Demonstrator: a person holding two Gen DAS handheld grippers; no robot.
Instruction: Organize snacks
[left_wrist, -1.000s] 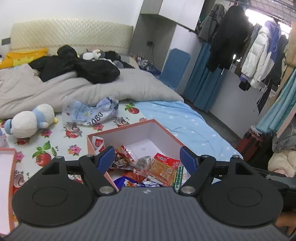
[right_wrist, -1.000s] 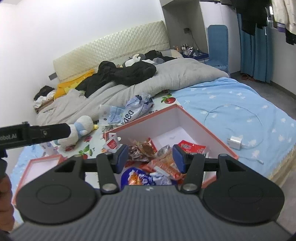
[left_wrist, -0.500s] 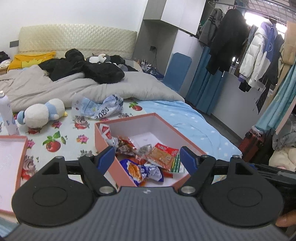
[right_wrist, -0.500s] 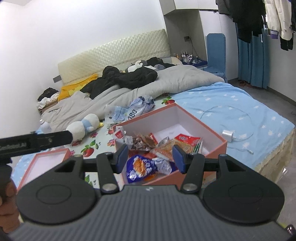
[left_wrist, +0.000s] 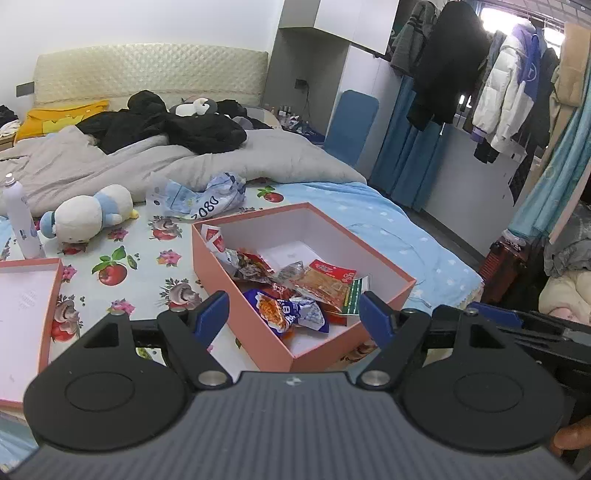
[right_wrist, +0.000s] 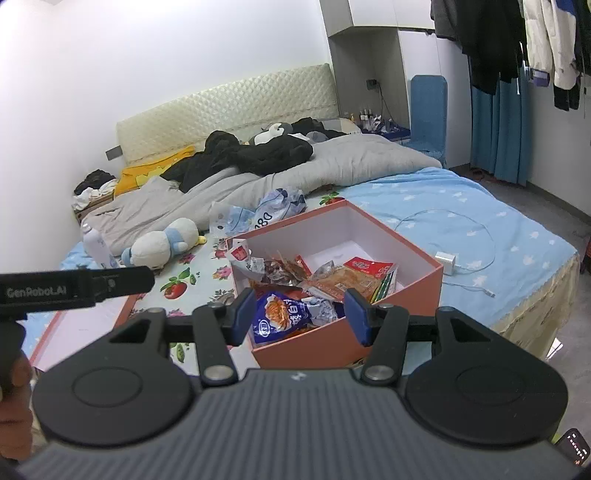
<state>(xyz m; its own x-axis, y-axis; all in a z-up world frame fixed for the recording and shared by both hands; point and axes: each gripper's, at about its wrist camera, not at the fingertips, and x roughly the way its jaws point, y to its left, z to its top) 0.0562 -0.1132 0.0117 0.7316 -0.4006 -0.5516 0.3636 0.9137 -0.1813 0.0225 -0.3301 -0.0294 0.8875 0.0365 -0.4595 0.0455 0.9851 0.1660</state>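
Note:
An open pink box sits on the bed and holds several snack packets: a blue-and-white one, an orange-red one and crumpled wrappers. My left gripper is open and empty, held above the bed just short of the box's near corner. My right gripper is open and empty, also short of the box. The left gripper's body shows at the left of the right wrist view.
The box's pink lid lies at the left on a fruit-print sheet. A plush toy, a white bottle, a crumpled plastic bag, a grey duvet and a charger with cable lie around. Clothes hang at the right.
Both grippers have pulled back and up from the box, so the whole box now shows. Both stay open and empty.

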